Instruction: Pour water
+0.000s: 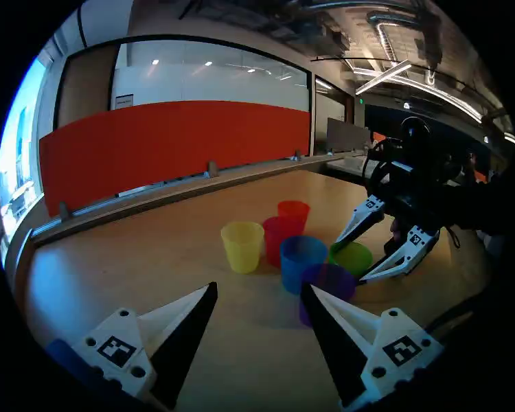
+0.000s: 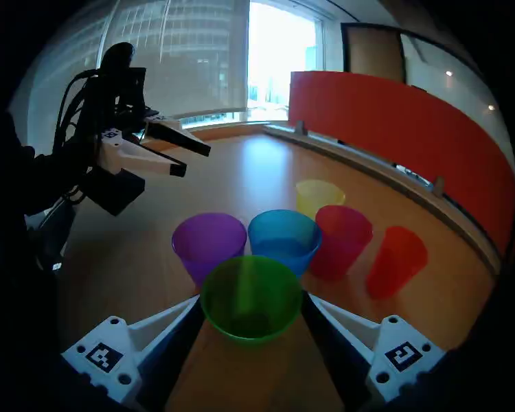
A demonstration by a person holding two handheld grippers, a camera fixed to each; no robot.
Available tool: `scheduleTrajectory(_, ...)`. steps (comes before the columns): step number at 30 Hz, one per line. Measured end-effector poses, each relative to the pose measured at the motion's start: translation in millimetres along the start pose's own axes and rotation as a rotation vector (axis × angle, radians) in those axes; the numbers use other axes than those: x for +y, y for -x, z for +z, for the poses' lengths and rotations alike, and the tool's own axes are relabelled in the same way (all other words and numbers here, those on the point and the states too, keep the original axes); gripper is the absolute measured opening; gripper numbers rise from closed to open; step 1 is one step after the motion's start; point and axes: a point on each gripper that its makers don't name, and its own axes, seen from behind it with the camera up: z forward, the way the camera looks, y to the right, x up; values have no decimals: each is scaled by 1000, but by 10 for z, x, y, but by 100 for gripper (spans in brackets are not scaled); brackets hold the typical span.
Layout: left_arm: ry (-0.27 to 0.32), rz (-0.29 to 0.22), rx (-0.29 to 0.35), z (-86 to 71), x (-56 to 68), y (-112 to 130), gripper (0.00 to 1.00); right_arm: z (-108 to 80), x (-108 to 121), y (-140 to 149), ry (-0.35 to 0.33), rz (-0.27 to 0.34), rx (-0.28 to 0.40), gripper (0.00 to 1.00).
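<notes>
The left tongs [image 1: 257, 287] stand spread and empty above the wooden table [image 1: 141, 261], with a huddle of cups just ahead of their tips. Ahead and a little to their left is the yellow cup [image 1: 242, 246]. Next come the red cup [image 1: 277, 239], with the orange cup [image 1: 293, 210] behind it, then the blue cup [image 1: 303, 259] straight ahead, and the purple cup [image 1: 333, 278] by their right tip. Farther right, the green cup [image 1: 353, 255] sits between the fingers of the right tongs [image 1: 349, 264]. In the right gripper view those fingers flank its wall closely on both sides. Whether they actually press it, I cannot tell.

The green cup looks like thin, translucent plastic, so I judge it light, smooth and apt to buckle under a hard squeeze. Its taper would let it slide down through a slack grip. The best hold is probably across the middle of the wall, below the rim, firm but gentle. The purple and blue cups stand just beyond the right tips, so a straight lift seems safest before any tilt
</notes>
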Motion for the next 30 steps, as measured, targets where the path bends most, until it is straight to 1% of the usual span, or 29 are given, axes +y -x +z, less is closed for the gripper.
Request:
scheduleTrajectory(3,0,-1,0,-2,-1,2,90,-3,6,7,3,-3,1,98)
scheduleTrajectory(6,1,-4,1,-4,-3,4,90,-5,4,9,4,-8,3,93)
scheduleTrajectory(13,2,-3,0,0,15,17,90,-11,-12,-15,9,-8,21,91)
scheduleTrajectory(23,7,3,3,11,58,-11,90,-149,-17,-209,33,0,101,91)
scheduleTrajectory(30,19,14,5,23,119,-50,89,-263,-15,-340,59,-10,154,91)
